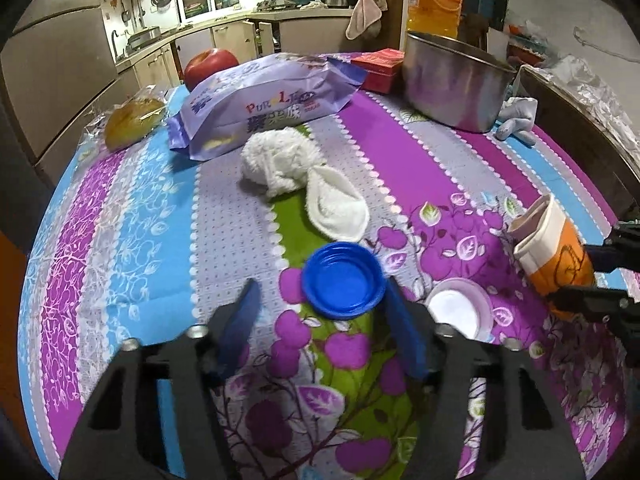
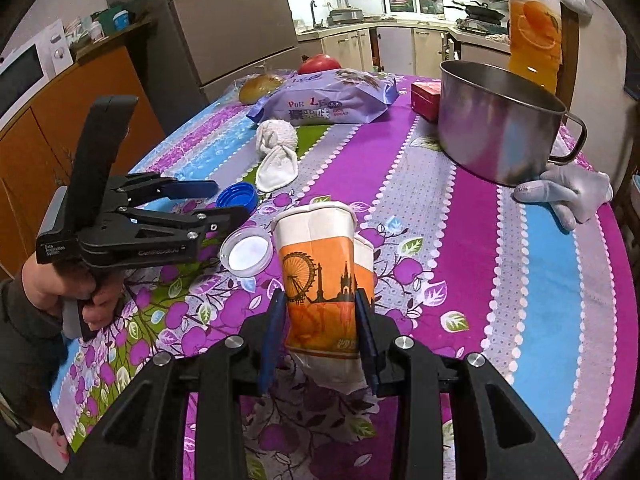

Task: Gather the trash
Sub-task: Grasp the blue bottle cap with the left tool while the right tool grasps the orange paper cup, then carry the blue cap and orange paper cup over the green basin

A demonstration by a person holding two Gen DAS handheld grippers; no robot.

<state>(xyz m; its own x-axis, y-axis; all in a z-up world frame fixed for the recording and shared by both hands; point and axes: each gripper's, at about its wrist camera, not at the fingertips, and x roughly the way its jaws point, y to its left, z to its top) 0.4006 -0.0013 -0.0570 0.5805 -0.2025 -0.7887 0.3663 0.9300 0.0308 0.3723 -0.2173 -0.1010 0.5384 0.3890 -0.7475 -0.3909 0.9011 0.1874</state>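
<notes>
- Right gripper (image 2: 320, 312) clamps crushed orange-and-white paper cup (image 2: 320, 276), centre-bottom of right wrist view, cup lifted off floral tablecloth (image 2: 460, 240).
- Left gripper (image 1: 320, 300), lower centre of left wrist view, part-open; blue bottle cap (image 1: 343, 280) sits btwn fingers w/ a gap at left finger; contact at right finger unclear.
- White lid (image 1: 456, 308) just right of cap.
- Steel pot (image 1: 452, 84) upper right; purple bread bag (image 1: 264, 100) upper centre.

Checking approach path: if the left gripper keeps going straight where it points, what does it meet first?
Likely the blue cap, lying just ahead between the left gripper fingers; beyond it the white cloth. Depth is uncertain.
</notes>
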